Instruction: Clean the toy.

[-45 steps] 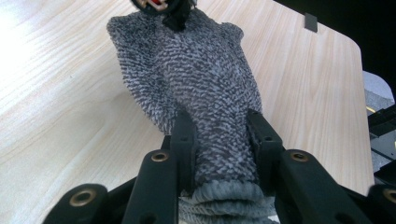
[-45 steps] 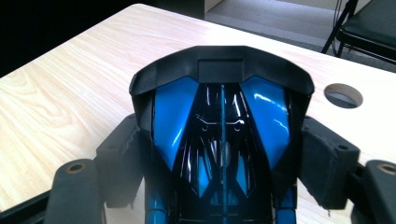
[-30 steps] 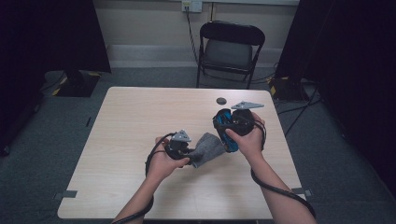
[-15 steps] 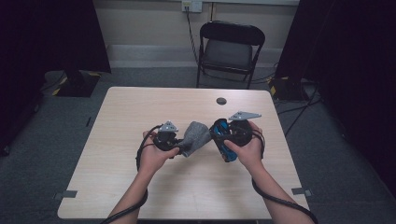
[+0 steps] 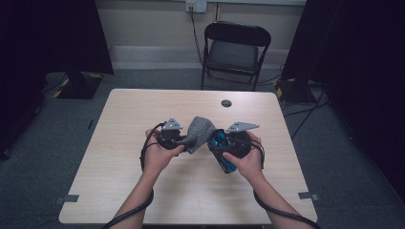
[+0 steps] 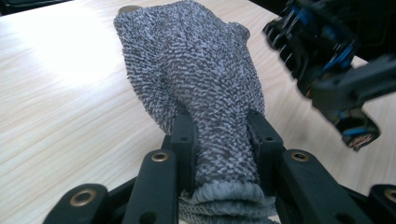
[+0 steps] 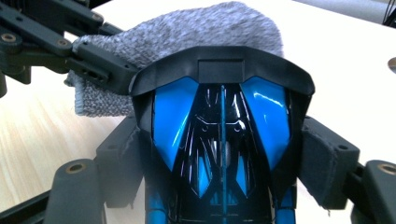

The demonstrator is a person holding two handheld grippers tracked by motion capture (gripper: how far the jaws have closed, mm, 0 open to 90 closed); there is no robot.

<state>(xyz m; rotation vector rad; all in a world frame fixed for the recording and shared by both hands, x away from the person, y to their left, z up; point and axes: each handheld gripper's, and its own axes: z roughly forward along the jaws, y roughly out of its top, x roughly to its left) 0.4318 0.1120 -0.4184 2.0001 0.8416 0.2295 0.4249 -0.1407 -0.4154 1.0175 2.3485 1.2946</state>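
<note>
A rectangular table (image 5: 143, 191) with a pale wood-grain top stands on grey carpet (image 5: 57, 143) — its long sides run across the high view, and its near corners rest over small grey plates on the floor. Lying directly on the top is one small dark round thing (image 5: 226, 103), near the far edge and a little right of the middle; what it is cannot be told. Part of a similar dark round shape (image 7: 392, 65) shows at the right edge of the right gripper view — otherwise the wood around it is bare and brightly lit.
</note>
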